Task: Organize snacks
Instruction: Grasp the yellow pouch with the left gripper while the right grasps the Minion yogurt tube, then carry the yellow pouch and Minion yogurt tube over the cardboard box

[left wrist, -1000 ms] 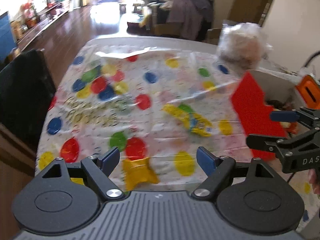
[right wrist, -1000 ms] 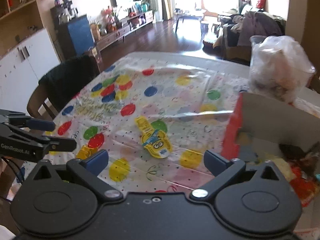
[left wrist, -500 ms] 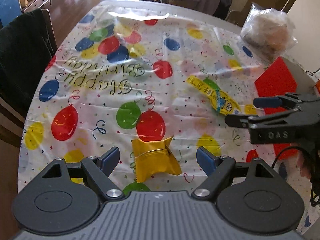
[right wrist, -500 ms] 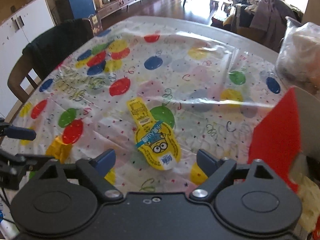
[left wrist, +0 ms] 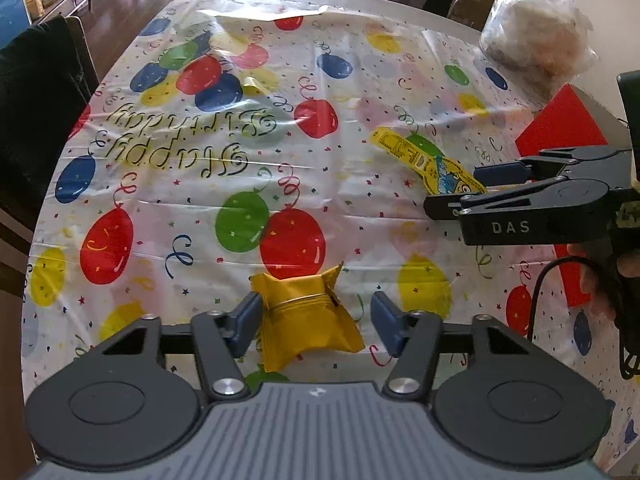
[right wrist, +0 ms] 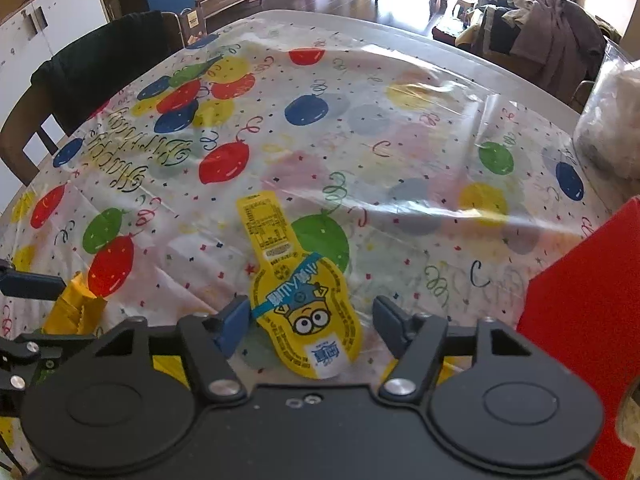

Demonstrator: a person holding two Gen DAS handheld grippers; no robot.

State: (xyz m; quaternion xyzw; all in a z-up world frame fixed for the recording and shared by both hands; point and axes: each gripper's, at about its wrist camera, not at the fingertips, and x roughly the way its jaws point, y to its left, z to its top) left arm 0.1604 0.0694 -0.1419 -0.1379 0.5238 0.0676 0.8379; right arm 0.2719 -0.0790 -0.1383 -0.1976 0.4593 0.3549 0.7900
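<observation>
Left wrist view: the left tongs are angled down over the bench, which is covered by a balloon-print cloth. Their jaws have just been closing around a gold snack packet lying flat near the front edge; the left pad touches the packet's side, the right pad stands just clear, so no pinch is made yet. Further right in this view, the right tongs reach in from the side over a yellow cartoon-print pouch, with a red box flap behind them and a clear bag at the far corner. Right wrist view: the right tongs straddle the wide end of that pouch; their jaws have just been closing, the left pad at the pouch's edge, the right pad apart from it, so they are spread, not gripping. The red box stands just to the right. Judgement: the step in hand is a two-handed pickup of the loose snacks. The next move calls for both jaws to finish closing, low enough to catch the thin wrappers, then a lift towards the box. Risk: the flat pouch may slide on the slick cloth.
</observation>
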